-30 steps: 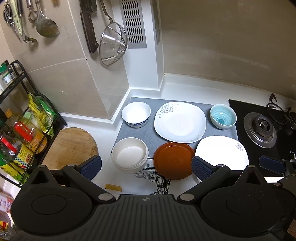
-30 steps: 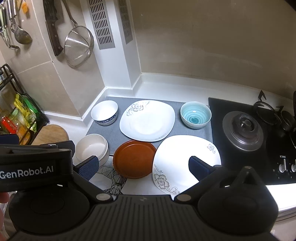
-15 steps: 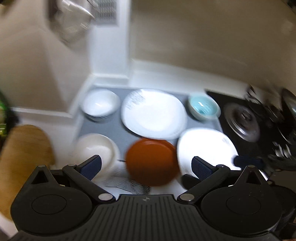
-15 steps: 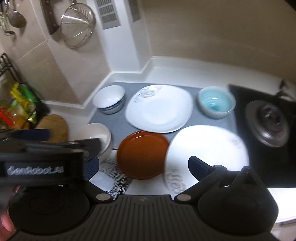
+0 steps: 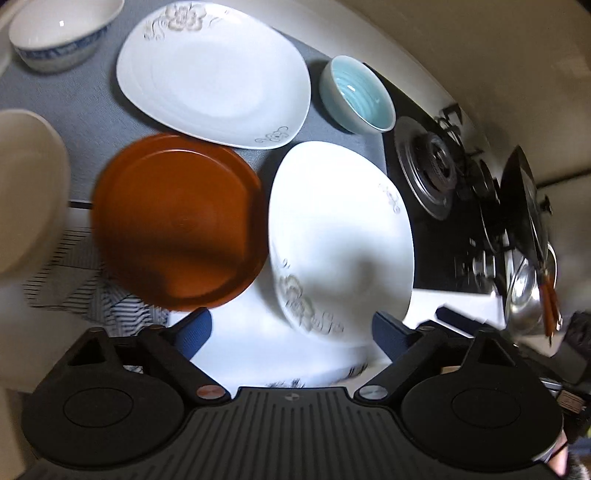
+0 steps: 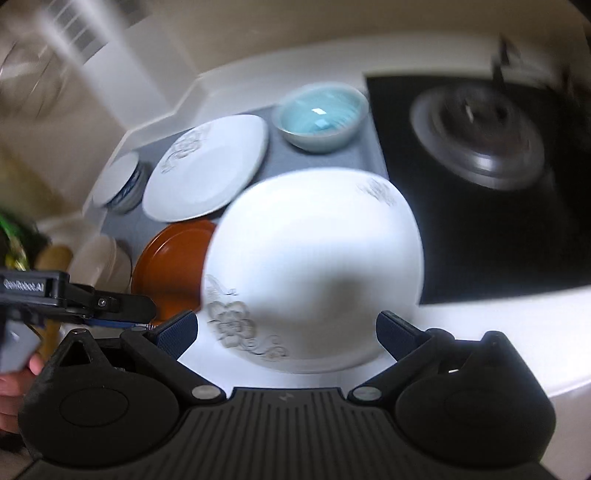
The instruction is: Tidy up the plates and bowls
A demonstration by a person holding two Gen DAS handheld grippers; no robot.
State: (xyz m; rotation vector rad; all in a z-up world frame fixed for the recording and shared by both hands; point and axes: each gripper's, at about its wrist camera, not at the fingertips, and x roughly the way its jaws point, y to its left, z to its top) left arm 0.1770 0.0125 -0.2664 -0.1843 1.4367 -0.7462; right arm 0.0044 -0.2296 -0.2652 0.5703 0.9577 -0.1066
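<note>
Step in hand looks like the reach for the first pick; nothing stacked yet. Right gripper has its jaws wide and empty, low over the near white floral plate, near rim sitting between the pads. Left gripper is also wide and empty, above the gap between the brown plate and that same plate. Second floral plate lies behind on the grey mat, teal bowl beside it, blue-patterned bowl far left. Next move: get one pad under the near rim, close, lift flat, set it on the matching plate. Stove is close on the right.
</note>
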